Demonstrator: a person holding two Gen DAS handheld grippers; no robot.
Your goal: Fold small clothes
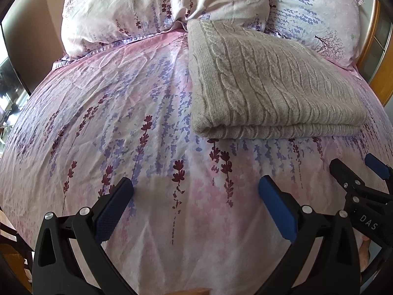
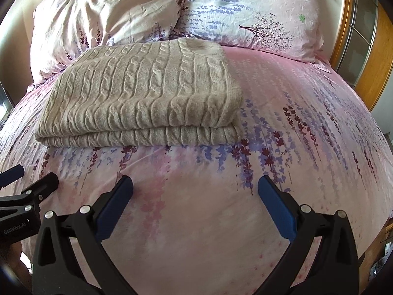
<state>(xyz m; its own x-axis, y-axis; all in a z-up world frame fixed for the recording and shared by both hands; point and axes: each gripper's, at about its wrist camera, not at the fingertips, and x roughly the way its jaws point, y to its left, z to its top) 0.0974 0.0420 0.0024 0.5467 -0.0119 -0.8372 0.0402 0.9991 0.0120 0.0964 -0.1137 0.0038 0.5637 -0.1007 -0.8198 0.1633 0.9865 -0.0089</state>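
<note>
— What's on the left?

— My left claw (image 1: 196, 186) hangs wide open over the pink floral bedspread (image 1: 110, 127), gripping nothing.

— And the garment?

— The folded beige cable-knit sweater (image 2: 145, 95) lies flat on the bed, just in front of the two floral pillows (image 2: 245, 12), well ahead of both claws.

— The right side?

— My right claw (image 2: 196, 186) is spread wide too, empty, above bare bedspread, with a wooden headboard (image 2: 383, 56) at the far right.

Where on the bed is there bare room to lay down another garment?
Free: the bedspread left of the folded sweater, from the pillows down to the left tool; also right of the sweater in the right wrist view. Crowded: the head of the bed, where sweater meets pillows.
</note>
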